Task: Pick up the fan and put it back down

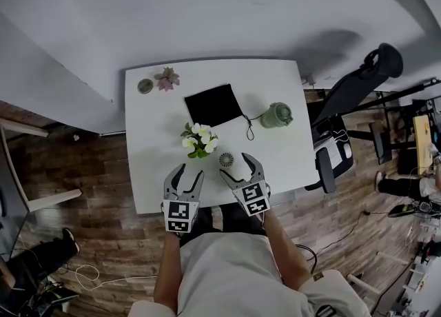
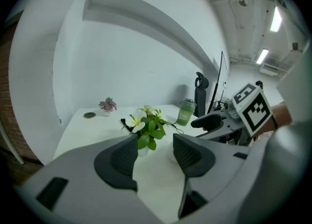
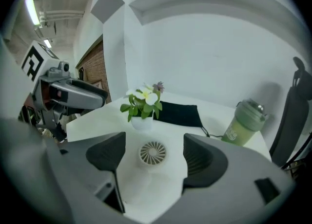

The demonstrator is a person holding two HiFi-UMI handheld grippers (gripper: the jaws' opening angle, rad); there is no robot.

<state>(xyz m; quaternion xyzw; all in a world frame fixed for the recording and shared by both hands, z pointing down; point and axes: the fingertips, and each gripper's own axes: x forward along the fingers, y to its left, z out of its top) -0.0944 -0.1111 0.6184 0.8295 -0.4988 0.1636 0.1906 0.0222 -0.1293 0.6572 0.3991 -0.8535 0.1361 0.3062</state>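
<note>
The small white fan [image 1: 226, 160] with a round grille rests on the white table [image 1: 148, 171] near its front edge. My right gripper [image 1: 234, 166] is open around it. In the right gripper view the fan [image 3: 152, 153] shows between the two dark pads [image 3: 200, 160], with a gap on each side and neither pad touching it. My left gripper [image 1: 190, 173] hovers open just left of the fan, with nothing between its fingers. In the left gripper view that gripper [image 2: 155, 149] faces the flower pot [image 2: 145, 126].
A pot of white flowers [image 1: 199, 140] stands just behind the fan. Farther back lie a black pouch [image 1: 213, 104] with a cord, a green bottle [image 1: 277, 115], a small succulent [image 1: 167, 78] and a round dish [image 1: 145, 86]. A black chair [image 1: 344, 95] is beside the table's right edge.
</note>
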